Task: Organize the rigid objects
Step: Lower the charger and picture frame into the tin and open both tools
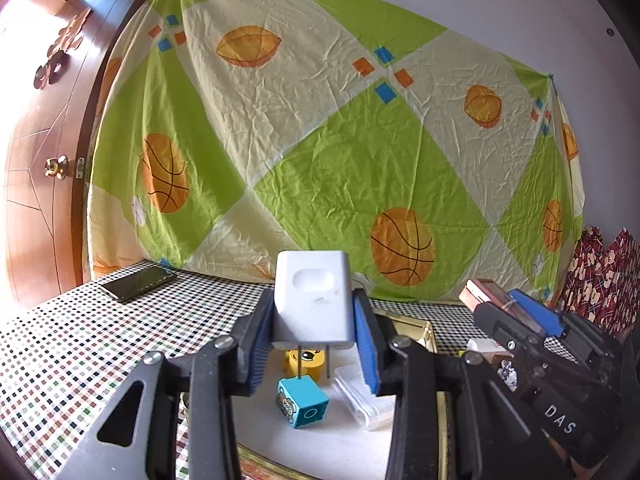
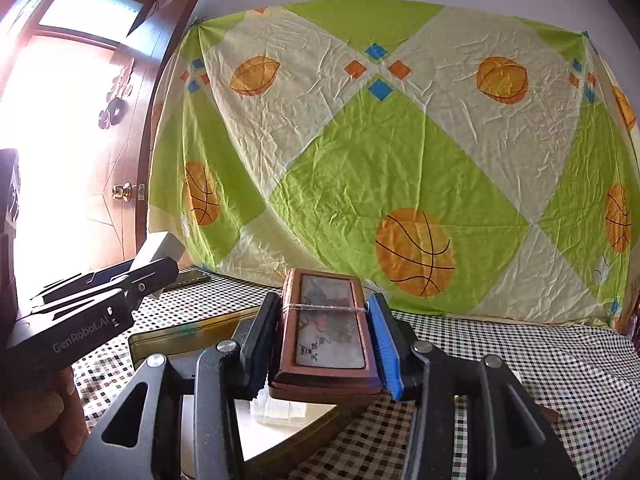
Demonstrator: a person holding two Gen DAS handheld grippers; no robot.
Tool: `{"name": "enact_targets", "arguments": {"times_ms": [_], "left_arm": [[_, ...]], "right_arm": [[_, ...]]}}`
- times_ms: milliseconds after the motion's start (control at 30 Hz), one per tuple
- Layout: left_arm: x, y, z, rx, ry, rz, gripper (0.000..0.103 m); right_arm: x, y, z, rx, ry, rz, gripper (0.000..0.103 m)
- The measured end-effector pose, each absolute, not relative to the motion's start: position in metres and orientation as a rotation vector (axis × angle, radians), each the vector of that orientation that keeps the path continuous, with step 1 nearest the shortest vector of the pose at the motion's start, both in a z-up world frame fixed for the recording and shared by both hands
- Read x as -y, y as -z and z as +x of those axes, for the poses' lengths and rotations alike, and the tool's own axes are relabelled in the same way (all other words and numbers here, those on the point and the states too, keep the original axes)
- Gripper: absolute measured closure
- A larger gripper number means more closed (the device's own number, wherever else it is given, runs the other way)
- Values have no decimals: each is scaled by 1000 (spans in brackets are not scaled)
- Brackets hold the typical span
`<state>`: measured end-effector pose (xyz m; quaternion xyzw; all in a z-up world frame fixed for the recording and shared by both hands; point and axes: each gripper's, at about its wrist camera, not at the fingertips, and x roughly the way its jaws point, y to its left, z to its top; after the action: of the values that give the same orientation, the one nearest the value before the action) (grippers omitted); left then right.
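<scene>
Both grippers are black, with blue finger pads [image 1: 366, 344], silver pivot screws and white lettering, seemingly "DAS" and "GenRobot.AI".

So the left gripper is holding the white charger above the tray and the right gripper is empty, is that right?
Not quite. The right gripper is not empty: the right wrist view shows it clamped on a brown box with a picture lid. The left gripper does hold the white charger above the tray.

Basketball-print sheet [image 1: 320, 140] (creased), phone [image 1: 138, 282], door [image 1: 44, 152].
</scene>
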<state>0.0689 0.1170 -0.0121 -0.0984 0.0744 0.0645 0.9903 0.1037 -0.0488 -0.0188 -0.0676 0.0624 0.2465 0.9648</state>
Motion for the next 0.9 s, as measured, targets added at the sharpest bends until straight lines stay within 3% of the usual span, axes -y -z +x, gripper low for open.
{"name": "enact_targets", "arguments": {"times_ms": [633,900], "left_arm": [[-132,13,104,-298,-109,-147,66],[-136,14,136,-441,-35,-154,66]], "right_arm": [[22,-2,127,-158,-534,-184,56],[10,9,173,-345,-553,-173,56]]}}
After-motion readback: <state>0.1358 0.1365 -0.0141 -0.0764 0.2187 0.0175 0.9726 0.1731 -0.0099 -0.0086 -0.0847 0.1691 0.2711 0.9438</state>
